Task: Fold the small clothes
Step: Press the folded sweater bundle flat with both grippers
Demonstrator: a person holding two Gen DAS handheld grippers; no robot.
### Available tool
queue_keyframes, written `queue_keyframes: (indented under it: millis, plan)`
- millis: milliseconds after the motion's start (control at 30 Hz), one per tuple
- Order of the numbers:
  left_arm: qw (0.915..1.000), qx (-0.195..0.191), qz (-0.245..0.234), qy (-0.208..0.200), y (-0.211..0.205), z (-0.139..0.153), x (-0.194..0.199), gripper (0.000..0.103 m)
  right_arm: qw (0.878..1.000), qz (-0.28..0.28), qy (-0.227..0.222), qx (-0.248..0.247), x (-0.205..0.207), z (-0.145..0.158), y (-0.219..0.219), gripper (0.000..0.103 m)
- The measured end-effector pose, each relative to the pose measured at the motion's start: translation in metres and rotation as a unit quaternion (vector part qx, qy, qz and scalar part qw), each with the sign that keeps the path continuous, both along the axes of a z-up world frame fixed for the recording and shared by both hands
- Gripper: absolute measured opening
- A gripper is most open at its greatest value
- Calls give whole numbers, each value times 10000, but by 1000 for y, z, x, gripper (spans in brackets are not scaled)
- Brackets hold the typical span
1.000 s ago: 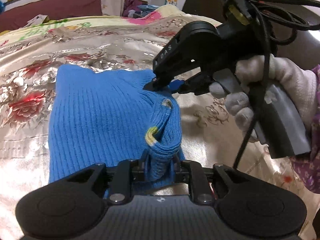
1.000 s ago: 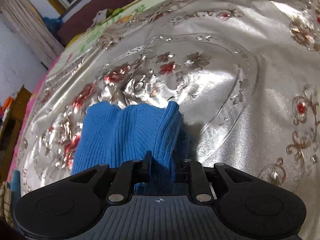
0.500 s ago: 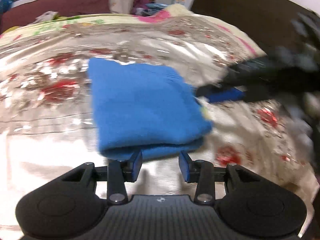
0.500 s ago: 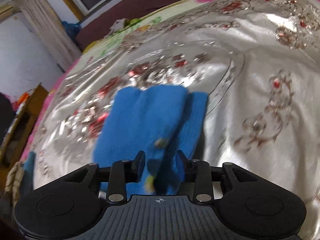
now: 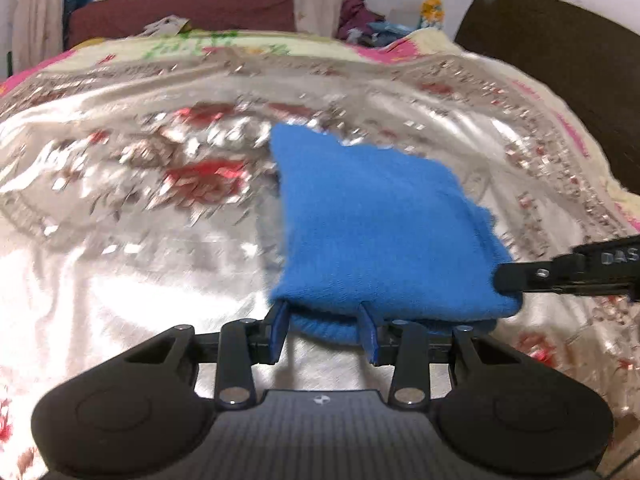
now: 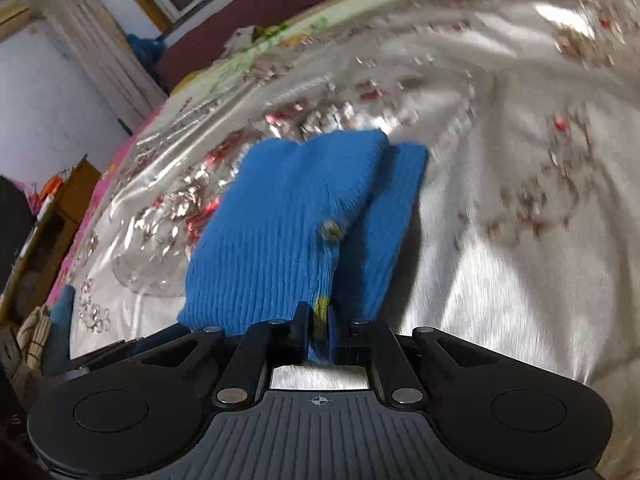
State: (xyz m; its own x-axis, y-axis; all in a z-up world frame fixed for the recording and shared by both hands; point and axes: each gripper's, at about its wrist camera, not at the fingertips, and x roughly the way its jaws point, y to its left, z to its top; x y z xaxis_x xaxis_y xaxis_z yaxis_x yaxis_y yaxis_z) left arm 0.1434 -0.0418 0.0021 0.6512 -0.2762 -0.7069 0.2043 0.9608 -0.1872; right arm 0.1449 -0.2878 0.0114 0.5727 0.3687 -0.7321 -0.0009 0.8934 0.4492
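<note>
A small blue knitted sweater point(image 5: 380, 232) lies folded on the shiny floral bedspread point(image 5: 120, 272). My left gripper point(image 5: 323, 330) is open at the sweater's near edge, which reaches just between its blue pads without being pressed. In the right wrist view the sweater point(image 6: 288, 232) shows a button point(image 6: 330, 230) and a yellow-trimmed edge. My right gripper point(image 6: 318, 332) is shut on that edge. The left wrist view shows the right gripper point(image 5: 504, 282) coming in from the right, its tip at the sweater's near right corner.
The bedspread covers a wide bed. A dark headboard point(image 5: 560, 60) rises at the right, and a heap of clothes point(image 5: 360, 20) lies at the far end. Wooden furniture point(image 6: 60, 208) stands beside the bed on the left of the right wrist view.
My left gripper let go of the sweater's fold and drew back with its jaws apart. My right gripper released the cloth, shifted, and closed on the yellow-trimmed edge. The sweater now lies flatter.
</note>
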Motion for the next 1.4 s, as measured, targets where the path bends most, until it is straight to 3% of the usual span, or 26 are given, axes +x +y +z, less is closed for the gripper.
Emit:
queue_keyframes:
  millis: [67,133,233,400,567,700,767,800,933,1033,1067,1100,1167,1300,1400]
  plan:
    - [9996,83,123,248,5,-11,3,43,9994,-60,312,-98,2,-18,-1,9]
    - [9990,-52,197,385,12,-15,2,43,9994,-134,332,4,-2,-20,-4,13]
    - [9994,-31,169,299,20,-9,-6,43,9999,-145,41,59,-10,-2,-6,17]
    - [9998,-40,158,65,29,9,-11,43,9985,-336,-424,104,-7,23,-19,39]
    - [9996,-83,104,-265,20,26,5,44,9955,-768,-491,248,37,19,-28,43]
    - [9993,-37,15,-372,5,28,24,44,9949,-908,-208,385,80,-3,-25,44]
    - [9994,-12,-55,-331,-3,25,30,44,9952,-917,-61,342,92,-13,-19,38]
    - [9995,27,-88,-305,-6,23,33,44,9948,-948,-25,367,94,-16,-18,25]
    - [9996,33,-187,-228,-10,18,33,44,9911,-1057,-559,584,70,1,-26,1]
    - [9996,67,-224,-175,-12,10,33,46,9863,-1354,-558,756,57,-3,-43,1]
    - [9997,63,-217,-110,-12,6,34,47,9868,-1403,-347,732,59,-13,-47,3]
    - [9997,63,-216,-39,-13,3,35,47,9873,-1431,-95,685,62,-23,-49,11]
    - [9997,86,-230,-42,-13,3,34,47,9846,-1589,66,732,59,-30,-51,13]
    - [9993,137,-329,-103,-12,7,31,47,9777,-1717,-218,1193,50,-22,-61,39]
    - [9994,128,-316,-60,-12,5,32,47,9780,-1622,-344,1265,60,-13,-60,49]
